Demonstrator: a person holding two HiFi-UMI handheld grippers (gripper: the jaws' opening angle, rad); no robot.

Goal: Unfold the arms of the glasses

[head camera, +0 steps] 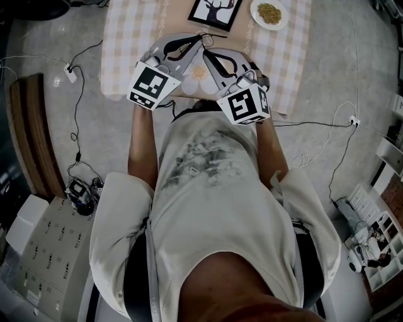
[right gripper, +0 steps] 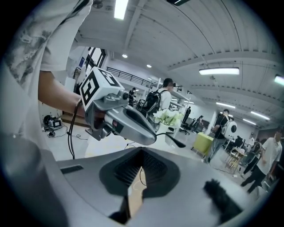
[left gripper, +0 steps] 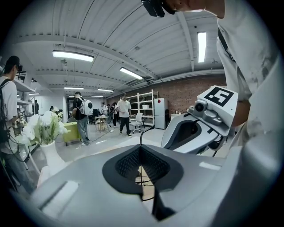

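The left gripper (left gripper: 141,150) is clenched. A thin black arm of the glasses (left gripper: 143,131) rises out of its closed tip and bends off to the right, and more fine wire shows through the slit below the pads. I judge that this gripper has the glasses pinched by their frame. They hang in the air just ahead of its jaws, above the table, not lying on it.

The right gripper (right gripper: 142,154) also has its jaws pressed together. A thin dark wire (right gripper: 141,175) shows in the slit at its tip, and I take it to be part of the same glasses, nipped there. Just beyond that tip sits the left gripper's grey body. From under it a black temple end (right gripper: 177,142) pokes out to the right, away from both jaws.

In the head view the two tips meet nose to nose over the near edge of the checked tablecloth (head camera: 126,38). Farther off on the cloth are a framed picture (head camera: 214,12) and a plate of food (head camera: 269,12). White flowers in a vase (left gripper: 42,129) stand off to the left gripper's left.

The unfolding looks to be under way. One arm appears to stand out from the frame, though how fully I cannot tell. The other arm's state is too fine to make out, so at least some opening is probably left.
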